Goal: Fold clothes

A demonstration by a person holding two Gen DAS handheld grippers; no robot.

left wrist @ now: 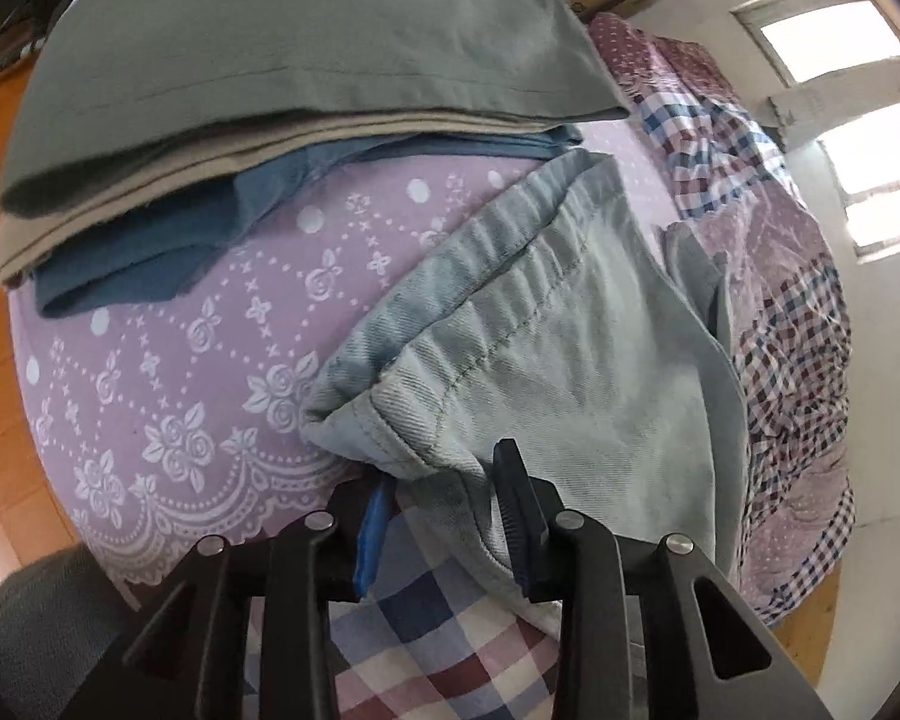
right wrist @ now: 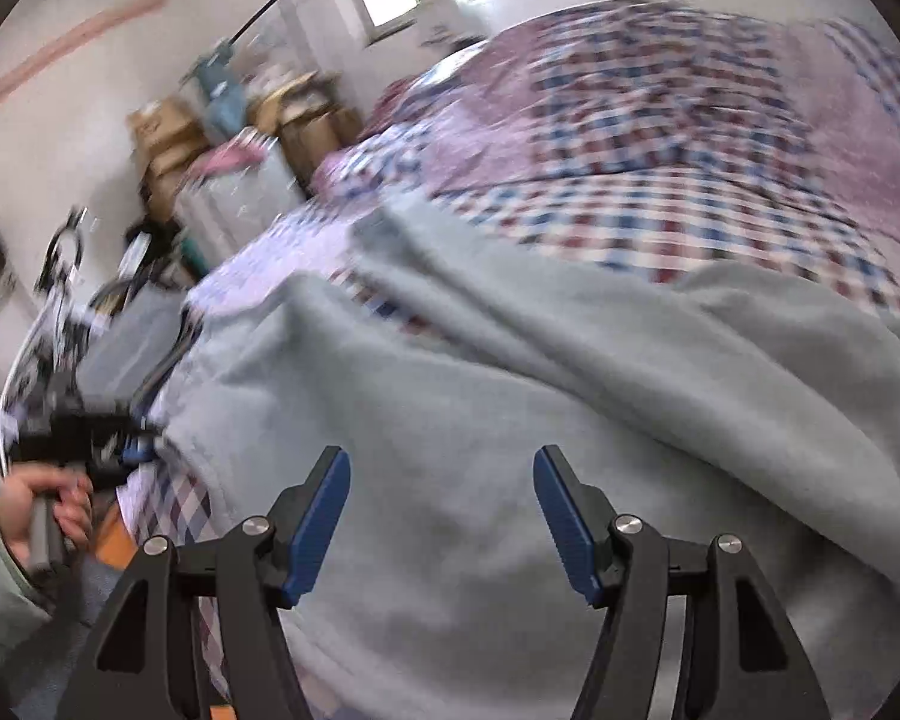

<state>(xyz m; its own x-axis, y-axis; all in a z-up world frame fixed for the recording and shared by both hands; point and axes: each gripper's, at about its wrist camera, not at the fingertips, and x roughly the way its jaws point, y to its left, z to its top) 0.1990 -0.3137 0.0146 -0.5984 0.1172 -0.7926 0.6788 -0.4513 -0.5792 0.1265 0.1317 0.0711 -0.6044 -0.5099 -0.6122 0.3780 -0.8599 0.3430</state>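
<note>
- Left tongs (left wrist: pixel 444 516), lower centre of frame: parted around the hem of the pale jeans (left wrist: pixel 546 324), pads not pressing.
- Right tongs (right wrist: pixel 441 519): wide open over the jeans, holding nothing.
- Jeans lie on the bed (left wrist: pixel 168 372); folded stack (left wrist: pixel 282 90) upper left.

Both wrist cameras look steeply down, close over the bed (left wrist: pixel 168 372); they share the pale jeans (left wrist: pixel 570 348) and checked quilt (right wrist: pixel 660 210).

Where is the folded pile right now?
In the left wrist view, the folded pile sits upper left on the purple sheet, beyond the pale jeans.
</note>
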